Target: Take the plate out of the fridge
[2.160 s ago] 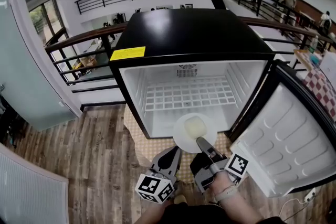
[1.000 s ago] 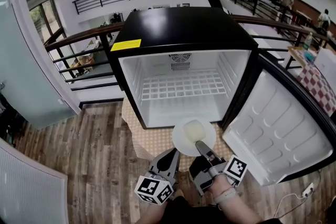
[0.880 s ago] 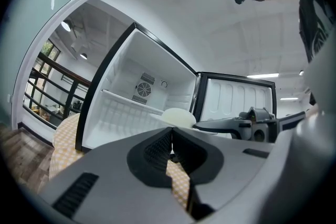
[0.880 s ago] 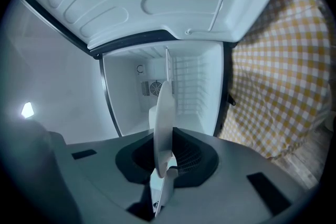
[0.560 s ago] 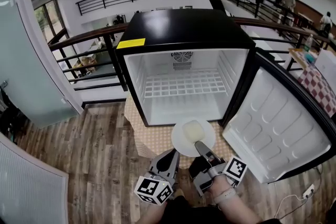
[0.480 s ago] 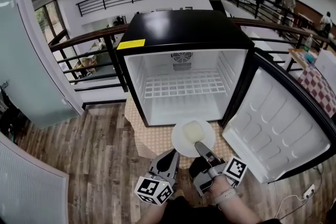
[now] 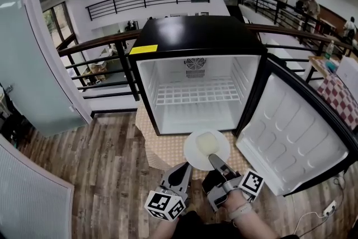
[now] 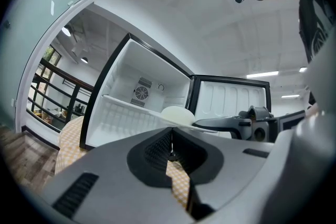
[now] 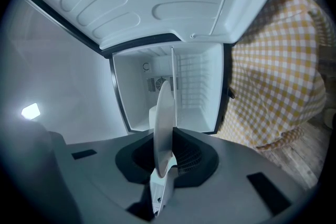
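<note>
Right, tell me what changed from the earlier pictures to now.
The plate has come out of the fridge toward the person: earlier it overlapped the fridge's front edge, now it hangs clear over the checked cloth. Unchanged: right gripper clamped on its rim, left gripper shut and empty, door open.

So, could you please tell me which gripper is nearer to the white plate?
Right. The right gripper is clamped on the near rim of the white plate. The left gripper hangs beside it, just below the plate's left edge, jaws shut, apparently not touching.
</note>
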